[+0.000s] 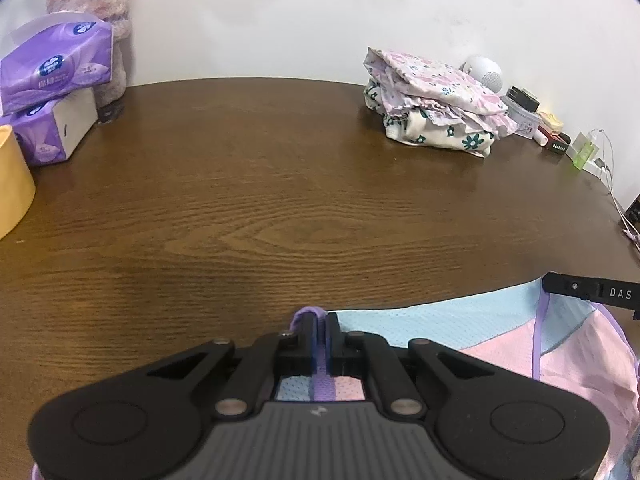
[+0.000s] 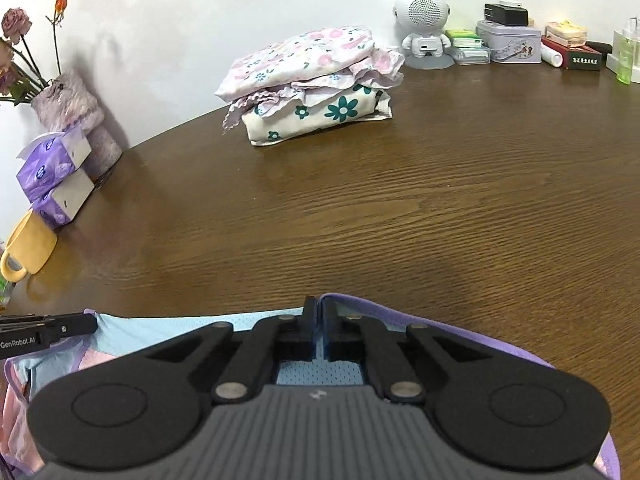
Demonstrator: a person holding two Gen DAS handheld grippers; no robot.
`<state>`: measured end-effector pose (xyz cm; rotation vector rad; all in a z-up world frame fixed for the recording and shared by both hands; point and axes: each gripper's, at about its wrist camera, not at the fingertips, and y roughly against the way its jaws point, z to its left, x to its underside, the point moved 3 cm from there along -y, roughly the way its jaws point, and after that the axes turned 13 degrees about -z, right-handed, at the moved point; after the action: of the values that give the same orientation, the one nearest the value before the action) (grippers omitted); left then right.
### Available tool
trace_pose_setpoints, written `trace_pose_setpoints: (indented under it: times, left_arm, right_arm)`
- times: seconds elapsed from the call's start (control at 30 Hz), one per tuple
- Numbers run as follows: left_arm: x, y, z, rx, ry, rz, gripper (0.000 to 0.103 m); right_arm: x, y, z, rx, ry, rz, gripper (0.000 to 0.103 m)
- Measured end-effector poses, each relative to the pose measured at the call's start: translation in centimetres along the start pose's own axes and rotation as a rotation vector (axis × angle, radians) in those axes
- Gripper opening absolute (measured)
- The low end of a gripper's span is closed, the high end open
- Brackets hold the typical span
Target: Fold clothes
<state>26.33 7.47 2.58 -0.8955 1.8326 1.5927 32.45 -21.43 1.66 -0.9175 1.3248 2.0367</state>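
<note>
A mesh garment (image 1: 460, 324) in light blue and pink with purple trim lies at the near edge of the wooden table (image 1: 280, 184). My left gripper (image 1: 320, 320) is shut on its purple trim at the garment's left corner. My right gripper (image 2: 319, 307) is shut on the garment (image 2: 168, 328) at its purple-edged right corner. Each gripper's fingers show at the side of the other's view: the right one's fingers (image 1: 588, 290) at the far right, the left one's fingers (image 2: 60, 328) at the far left. A stack of folded floral clothes (image 2: 316, 84) sits at the back of the table.
Purple tissue packs (image 1: 52, 88), a yellow mug (image 2: 30, 250) and a fuzzy vase with dried flowers (image 2: 72, 120) stand at the left. A white robot-shaped speaker (image 2: 426, 26), tins, boxes and bottles (image 2: 624, 56) line the back right by the wall. A cable (image 1: 612, 184) trails at the right edge.
</note>
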Motion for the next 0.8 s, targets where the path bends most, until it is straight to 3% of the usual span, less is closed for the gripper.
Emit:
trace_pose_setpoints:
  times: [0.53, 0.63, 0.7, 0.77, 0.8]
  left_arm:
    - [-0.2, -0.1, 0.1, -0.019, -0.022, -0.054, 0.003]
    - [-0.1, -0.2, 0.4, 0.0, 0.002, -0.043, 0.009]
    - [-0.3, 0.8, 0.8, 0.02, 0.029, -0.05, 0.018]
    - [-0.4, 2.6, 1.2, 0.038, 0.039, -0.062, 0.041]
    - [-0.5, 3.6, 1.4, 0.046, 0.042, -0.068, 0.045]
  right_arm:
    - [0.1, -0.7, -0.1, 0.027, -0.004, -0.035, 0.003]
    - [0.1, -0.8, 0.0, 0.026, -0.002, -0.037, 0.006]
    - [0.1, -0.3, -0.1, 0.02, -0.006, -0.037, 0.009]
    - [0.1, 0.9, 0.1, 0.0, 0.01, -0.049, 0.016]
    - [0.1, 1.6, 0.2, -0.012, 0.021, -0.056, 0.024]
